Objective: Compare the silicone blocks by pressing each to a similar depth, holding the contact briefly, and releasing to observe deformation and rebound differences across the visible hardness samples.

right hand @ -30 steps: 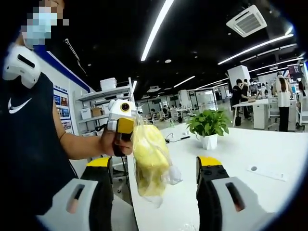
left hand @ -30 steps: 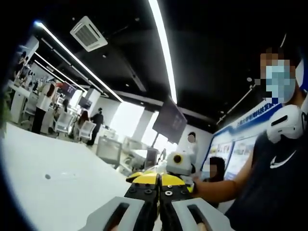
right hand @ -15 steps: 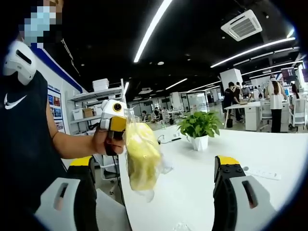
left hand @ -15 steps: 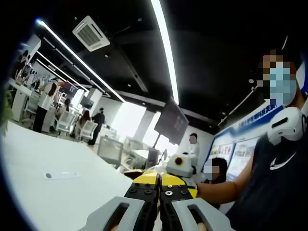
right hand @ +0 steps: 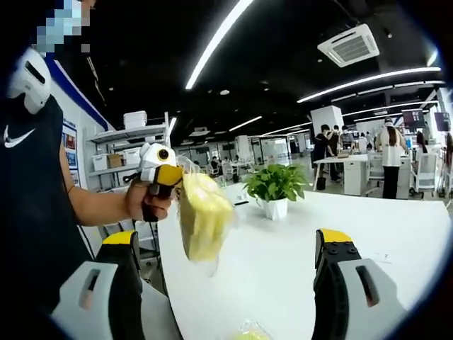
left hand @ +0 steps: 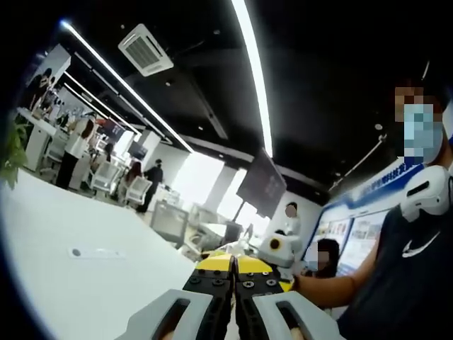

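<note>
In the right gripper view, the right tongs stand wide apart, with nothing between their yellow tips. Low down between them, at the bottom edge, a small yellow thing in clear wrap lies on the white table; what it is cannot be told. A little farther, the left tongs come in from the left, held in a person's hand. They are closed on the top of a clear bag of yellow blocks. The bag hangs down in the air above the table's near edge and does not touch the table. Behind it, a green potted plant stands on the table. Farther left are shelves with boxes. Far to the right, people stand by desks under long ceiling lights.

In the left gripper view, the left tongs are pressed tight together, yellow tip against yellow tip. The bag cannot be seen here. To the right of them, the right gripper's handle is held by the person's other arm. The person wears a dark sleeveless shirt. The white table stretches away to the left, with a small flat strip lying on it. Far off are chairs, people and a dark hanging screen.
</note>
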{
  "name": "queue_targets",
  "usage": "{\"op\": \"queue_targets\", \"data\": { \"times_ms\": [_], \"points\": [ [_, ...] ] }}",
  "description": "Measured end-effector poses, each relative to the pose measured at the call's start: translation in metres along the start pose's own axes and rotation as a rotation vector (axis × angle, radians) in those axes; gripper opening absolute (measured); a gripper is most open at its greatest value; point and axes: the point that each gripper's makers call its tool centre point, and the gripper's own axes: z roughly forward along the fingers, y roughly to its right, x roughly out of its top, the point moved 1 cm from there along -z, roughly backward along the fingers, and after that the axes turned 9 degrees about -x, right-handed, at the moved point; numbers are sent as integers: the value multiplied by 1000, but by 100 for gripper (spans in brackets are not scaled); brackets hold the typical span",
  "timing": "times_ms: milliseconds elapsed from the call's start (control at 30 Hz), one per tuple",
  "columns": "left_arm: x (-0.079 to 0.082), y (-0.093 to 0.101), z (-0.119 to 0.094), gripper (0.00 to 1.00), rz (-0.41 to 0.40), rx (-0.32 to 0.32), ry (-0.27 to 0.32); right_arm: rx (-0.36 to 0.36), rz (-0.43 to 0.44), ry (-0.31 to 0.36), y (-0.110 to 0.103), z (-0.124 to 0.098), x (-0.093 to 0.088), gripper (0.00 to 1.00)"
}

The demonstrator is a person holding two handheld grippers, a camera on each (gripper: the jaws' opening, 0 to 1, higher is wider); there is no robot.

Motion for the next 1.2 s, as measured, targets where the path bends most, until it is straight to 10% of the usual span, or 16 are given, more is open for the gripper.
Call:
{"op": "queue_targets", "data": {
  "times_ms": [667,1200],
  "points": [
    [-4,-16,-14,0,-64,55,52,-299,-60,-70,52,-84,-76,96],
    [-9,-24,-24,0,-109,85,88,-394,-30,-129,60,-123,-131,97]
  ]
}}
